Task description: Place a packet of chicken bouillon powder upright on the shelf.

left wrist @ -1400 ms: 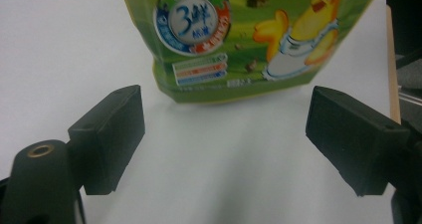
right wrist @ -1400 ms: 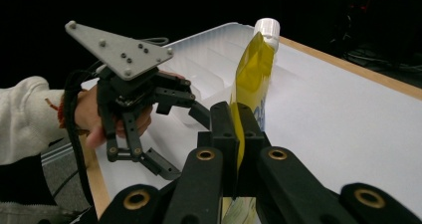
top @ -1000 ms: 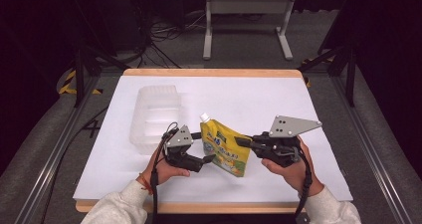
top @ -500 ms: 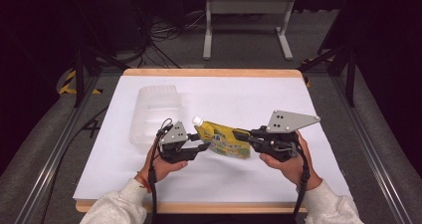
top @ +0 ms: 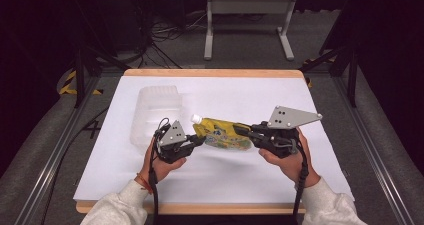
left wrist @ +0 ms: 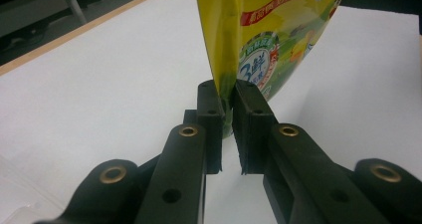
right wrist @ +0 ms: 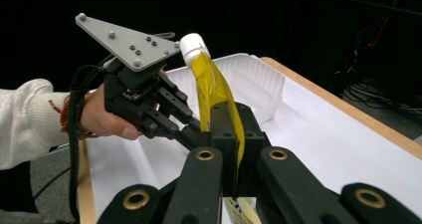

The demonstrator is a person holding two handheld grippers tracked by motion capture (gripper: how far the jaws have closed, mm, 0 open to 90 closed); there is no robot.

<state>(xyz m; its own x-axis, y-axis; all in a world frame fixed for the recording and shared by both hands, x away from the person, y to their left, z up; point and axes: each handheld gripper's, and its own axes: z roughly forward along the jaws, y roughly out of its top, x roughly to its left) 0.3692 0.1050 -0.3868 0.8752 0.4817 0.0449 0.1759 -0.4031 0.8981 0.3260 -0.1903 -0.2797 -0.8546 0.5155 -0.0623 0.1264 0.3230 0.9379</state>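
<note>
A yellow spouted pouch [top: 223, 134] is held clear of the white-covered bench [top: 320, 180], near its middle and toward the front edge, lying almost flat with its white cap [top: 196, 118] pointing to the left edge. The left gripper [top: 195, 141] has its jaws clenched on the pouch's edge near the cap end — the left gripper view confirms the pinch [left wrist: 228, 92]. The right gripper [top: 248, 131] grasps the opposite end, jaws closed on the pouch [right wrist: 219, 97]. A clear plastic tray [top: 156, 110] rests just behind the left gripper — toward the bench's left side.
</note>
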